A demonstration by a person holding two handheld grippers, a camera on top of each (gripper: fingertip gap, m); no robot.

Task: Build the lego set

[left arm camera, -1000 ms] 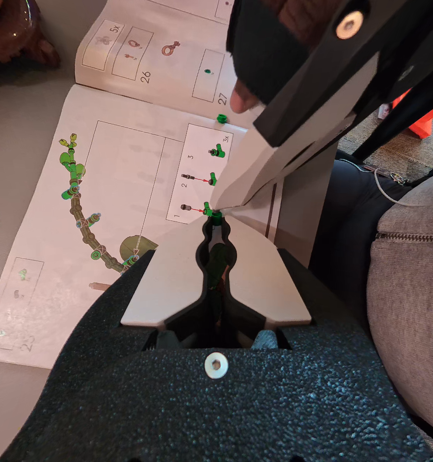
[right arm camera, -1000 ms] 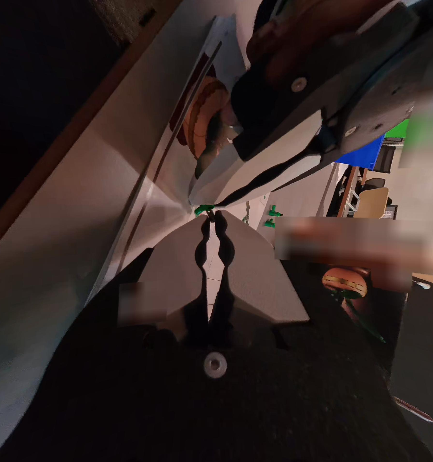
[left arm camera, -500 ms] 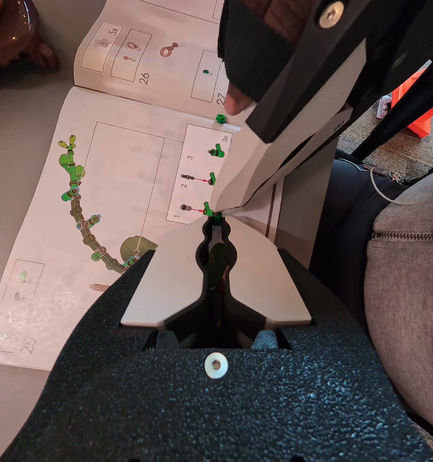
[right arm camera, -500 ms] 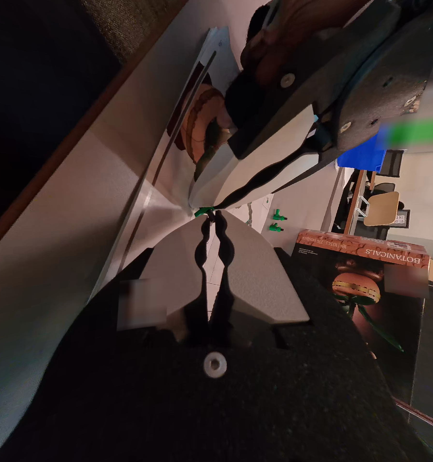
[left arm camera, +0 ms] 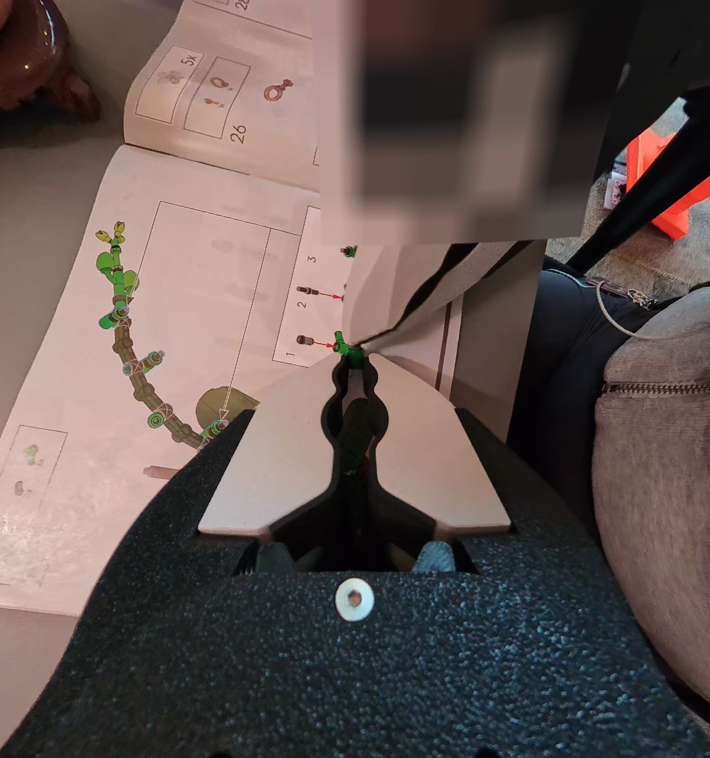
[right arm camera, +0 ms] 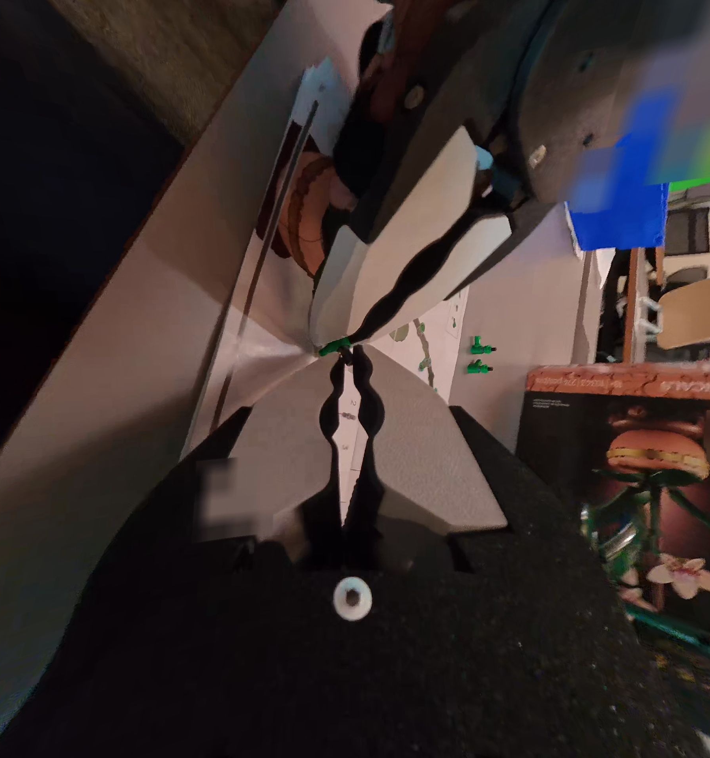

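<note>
Each gripper (left arm camera: 355, 357) has a bumpy black body with one shiny silver screw (left arm camera: 354, 599) at six o'clock. Its two fingers (left arm camera: 287, 443) are flat, pale grey wedges with wavy black inner edges. The other gripper (right arm camera: 336, 346) looks the same.

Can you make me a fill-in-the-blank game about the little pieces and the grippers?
1. The left gripper pinches a small ___ piece.
2. The right gripper pinches a tiny ___ pin.
3. Both grippers hang over an open ___.
4. Far off in the right wrist view, ___ more green pieces lie on the table.

Missing words: green; black; booklet; two
</note>
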